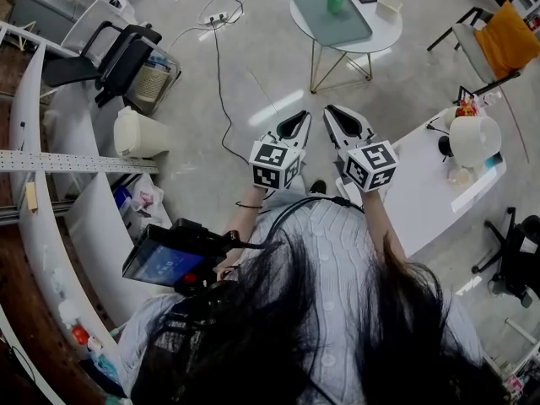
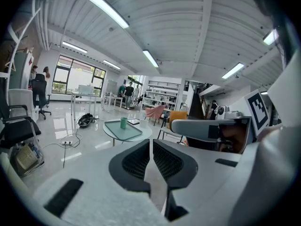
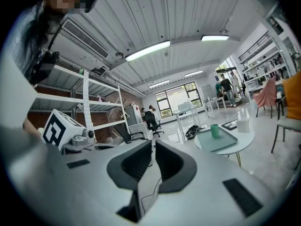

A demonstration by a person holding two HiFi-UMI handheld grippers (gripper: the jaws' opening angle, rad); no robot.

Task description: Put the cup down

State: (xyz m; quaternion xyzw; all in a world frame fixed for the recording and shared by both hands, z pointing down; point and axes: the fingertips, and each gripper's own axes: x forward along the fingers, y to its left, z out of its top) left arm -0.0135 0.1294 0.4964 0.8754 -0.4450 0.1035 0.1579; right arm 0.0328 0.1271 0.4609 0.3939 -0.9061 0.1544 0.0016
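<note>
Both pairs of jaws are clenched together, with nothing between them. From the head view, the left gripper (image 1: 297, 121) and the right gripper (image 1: 337, 115) are held side by side in the air, close together. They are in front of a person with long dark hair and a pale ribbed top. Their tips point forward over a shiny grey floor (image 1: 270, 66).

The green cup (image 1: 335, 1) stands upright on a green tray (image 1: 331, 25). The tray lies on a round white table (image 1: 386, 34) with thin gold legs, well ahead of both grippers and apart from them. Each gripper view shows the cup in the distance beyond its closed tips.

A black cable (image 1: 221, 99) trails across the floor. A black office chair (image 1: 118, 57) stands to the left, an orange chair (image 1: 509, 36) to the far right, and a white desk (image 1: 422, 188) lies near the right gripper.
</note>
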